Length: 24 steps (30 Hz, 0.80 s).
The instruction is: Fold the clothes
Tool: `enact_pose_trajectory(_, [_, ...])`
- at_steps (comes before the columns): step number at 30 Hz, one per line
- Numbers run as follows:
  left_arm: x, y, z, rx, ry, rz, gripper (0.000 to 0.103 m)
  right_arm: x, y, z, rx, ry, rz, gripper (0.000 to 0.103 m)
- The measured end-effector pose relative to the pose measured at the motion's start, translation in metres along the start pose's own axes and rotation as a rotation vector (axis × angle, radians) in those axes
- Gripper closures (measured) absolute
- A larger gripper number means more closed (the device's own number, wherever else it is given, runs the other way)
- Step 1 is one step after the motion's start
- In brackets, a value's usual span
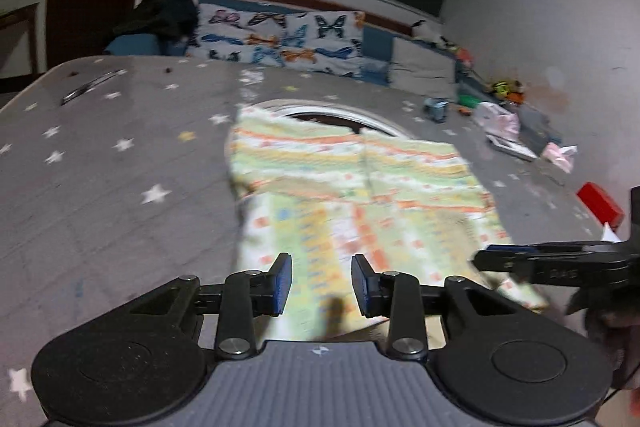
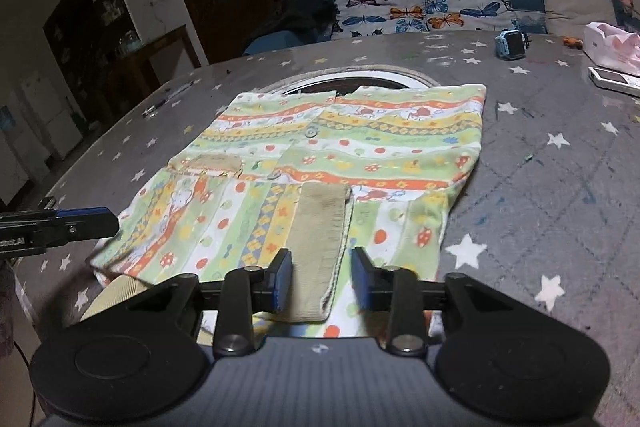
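Since it lies flat and limp on the grey star-print worktop [image 2: 560, 187], the patterned garment [image 2: 360, 155] reads as thin, light cotton — soft, no stiffness, likely to sag and drag if lifted by one point. It fills the centre of the right wrist view, far edge over a round opening in the worktop [image 2: 372, 77], both sleeves folded inward across the lower part. A beige ribbed cuff [image 2: 320, 247] runs down centre toward the bottom of the frame.

The right hand-held gripper [image 2: 322, 281] stands partly open, the cuff between its pads, not visibly pinched. The left hand-held gripper [image 1: 322, 285] is also partly open, nothing in it, hovering over the near hem at bottom centre of its blurred view.

Best hold, I'd judge: near hem, two spread points, pinching all layers — the cuff alone would pull the sleeve loose. Not fragile, barely slippery; the buttons won't matter.
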State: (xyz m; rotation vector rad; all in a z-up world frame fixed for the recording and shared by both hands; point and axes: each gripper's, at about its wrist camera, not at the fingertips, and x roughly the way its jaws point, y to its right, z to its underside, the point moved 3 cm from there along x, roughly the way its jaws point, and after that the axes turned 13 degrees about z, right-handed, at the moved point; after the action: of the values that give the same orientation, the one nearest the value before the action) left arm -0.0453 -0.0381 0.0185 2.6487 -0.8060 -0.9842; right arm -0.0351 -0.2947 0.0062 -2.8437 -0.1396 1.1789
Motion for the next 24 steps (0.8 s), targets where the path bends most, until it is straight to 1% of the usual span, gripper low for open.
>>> enact_pose_trajectory(1, [-0.001,-0.004,0.001,-0.003,-0.003,-0.007,0.067,-0.001,-0.001,0.001,-0.008,-0.001,0.009,0.091])
enact_pose_trajectory(2, [-0.001,-0.008,0.002,-0.005,-0.007,-0.013,0.067,-0.003,-0.001,0.0,-0.006,0.002,0.014,0.098])
enact_pose_trajectory(5, [-0.001,-0.014,0.004,0.001,-0.02,-0.021,0.068,-0.013,-0.001,-0.003,0.005,0.019,0.02,0.099])
enact_pose_trajectory(7, [0.0,-0.018,0.005,0.008,-0.031,-0.027,0.068,-0.023,-0.004,-0.004,0.002,0.039,0.029,0.099])
enact_pose_trajectory(10, [0.001,-0.023,0.005,0.02,-0.045,-0.044,0.07,-0.031,-0.004,-0.005,0.0,0.033,0.033,0.099])
enact_pose_trajectory(13, [0.001,-0.023,-0.004,0.025,-0.036,-0.045,0.07,-0.022,0.0,-0.001,-0.007,-0.004,0.059,0.095])
enact_pose_trajectory(14, [0.001,-0.022,-0.009,0.03,-0.03,-0.043,0.07,-0.021,0.001,-0.001,-0.01,-0.002,0.067,0.094])
enact_pose_trajectory(16, [0.003,-0.018,-0.02,0.041,-0.023,-0.043,0.074,-0.022,0.002,-0.004,-0.018,0.021,0.078,0.094])
enact_pose_trajectory(19, [0.015,-0.013,-0.035,0.064,-0.012,-0.019,0.076,-0.024,-0.002,-0.017,-0.049,0.08,0.079,0.092])
enact_pose_trajectory(22, [0.036,-0.013,-0.046,0.077,-0.024,-0.014,0.081,-0.012,-0.009,-0.027,-0.078,0.095,0.062,0.089])
enact_pose_trajectory(24, [0.05,-0.015,-0.049,0.077,-0.041,-0.025,0.082,-0.003,-0.014,-0.033,-0.098,0.102,0.05,0.089])
